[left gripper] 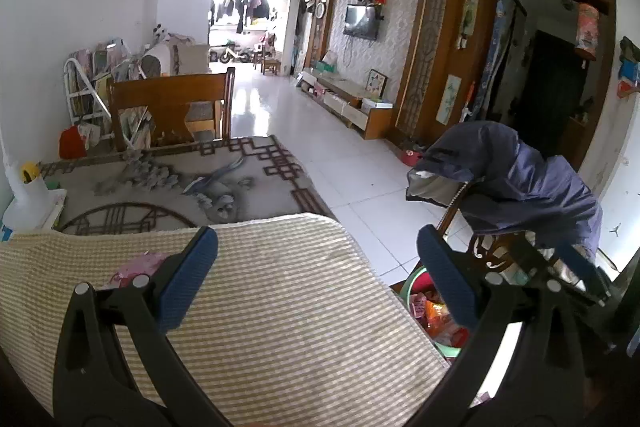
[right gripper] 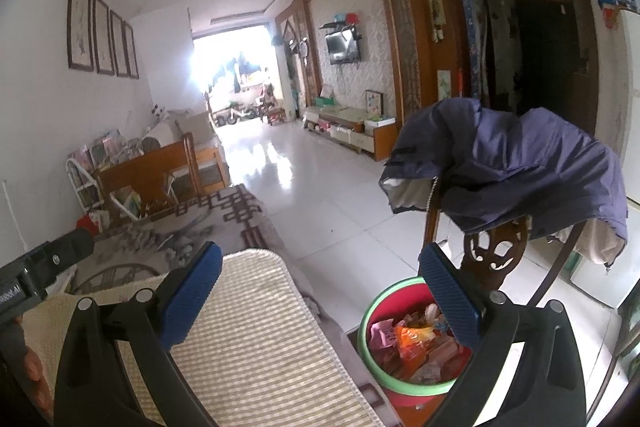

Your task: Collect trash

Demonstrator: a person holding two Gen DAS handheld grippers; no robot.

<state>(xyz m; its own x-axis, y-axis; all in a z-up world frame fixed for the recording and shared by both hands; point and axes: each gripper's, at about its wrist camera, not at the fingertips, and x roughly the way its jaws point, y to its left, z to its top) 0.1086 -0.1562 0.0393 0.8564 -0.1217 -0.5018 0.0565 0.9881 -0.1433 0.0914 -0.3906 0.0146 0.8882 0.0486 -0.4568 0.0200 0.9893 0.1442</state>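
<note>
A red bin with a green rim (right gripper: 370, 307) stands on the floor right of the table, full of crumpled wrappers (right gripper: 412, 343); it also shows in the left wrist view (left gripper: 412, 281). A pink wrapper (left gripper: 134, 269) lies on the striped mat (left gripper: 280, 307), just behind my left gripper's left finger. My left gripper (left gripper: 318, 279) is open and empty above the mat. My right gripper (right gripper: 320, 301) is open and empty, over the table edge beside the bin. The left gripper's body (right gripper: 44, 267) shows at the left of the right wrist view.
A wooden chair with a purple jacket (right gripper: 516, 163) over it stands behind the bin. The table carries a grey patterned cloth (left gripper: 160, 183) and a white bottle (left gripper: 28, 195) at the left. A wooden bench (left gripper: 168, 107) stands beyond the table, then tiled floor (left gripper: 328, 147).
</note>
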